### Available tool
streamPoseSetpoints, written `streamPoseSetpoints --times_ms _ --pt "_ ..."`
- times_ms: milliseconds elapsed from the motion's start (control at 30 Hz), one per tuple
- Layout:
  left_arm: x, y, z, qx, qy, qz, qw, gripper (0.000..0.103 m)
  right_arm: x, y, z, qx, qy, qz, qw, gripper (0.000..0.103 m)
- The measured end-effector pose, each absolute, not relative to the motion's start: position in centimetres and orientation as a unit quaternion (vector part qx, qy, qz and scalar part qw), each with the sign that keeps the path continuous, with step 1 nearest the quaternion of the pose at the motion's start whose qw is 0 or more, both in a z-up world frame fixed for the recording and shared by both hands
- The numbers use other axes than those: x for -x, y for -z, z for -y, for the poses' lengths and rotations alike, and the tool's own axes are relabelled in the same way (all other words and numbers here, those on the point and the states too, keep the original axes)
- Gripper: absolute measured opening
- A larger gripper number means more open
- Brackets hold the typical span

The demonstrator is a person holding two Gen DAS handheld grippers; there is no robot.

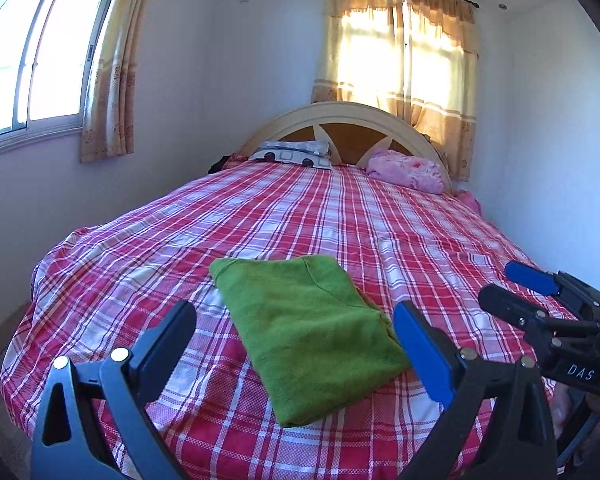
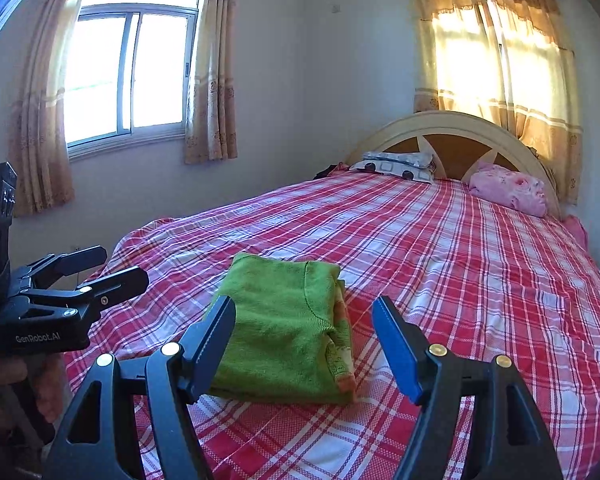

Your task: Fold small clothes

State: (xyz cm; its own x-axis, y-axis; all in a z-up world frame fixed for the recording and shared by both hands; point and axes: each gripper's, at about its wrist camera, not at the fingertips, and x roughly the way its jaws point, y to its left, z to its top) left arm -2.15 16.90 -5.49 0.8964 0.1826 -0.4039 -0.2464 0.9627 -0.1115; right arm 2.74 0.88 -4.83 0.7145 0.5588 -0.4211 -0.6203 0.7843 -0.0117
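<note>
A green garment (image 1: 304, 332) lies folded into a thick rectangle on the red plaid bed sheet (image 1: 300, 216), near the foot of the bed. In the right wrist view the green garment (image 2: 284, 332) shows stacked layers and an orange-patterned edge on its right side. My left gripper (image 1: 295, 309) hangs open above the near end of the garment and holds nothing. My right gripper (image 2: 304, 304) is open too, empty, raised over the garment's near edge. Each gripper shows in the other's view: the right gripper (image 1: 504, 284) at the right edge, the left gripper (image 2: 120, 266) at the left edge.
Two pillows, one patterned white (image 1: 292, 154) and one pink (image 1: 408, 172), rest against the arched headboard (image 1: 340, 114) at the far end. Walls close in on the bed's left and right. Curtained windows (image 1: 396, 60) are behind the headboard and on the left wall.
</note>
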Motion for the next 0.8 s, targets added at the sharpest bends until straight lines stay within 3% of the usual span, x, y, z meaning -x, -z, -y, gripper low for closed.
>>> streamPoseSetpoints --times_ms 800 --pt "2.32 5.07 -16.31 0.074 -0.104 -0.200 0.971 0.103 -2.33 4.63 -0.63 0.071 -0.325 -0.194 0.923 0.072"
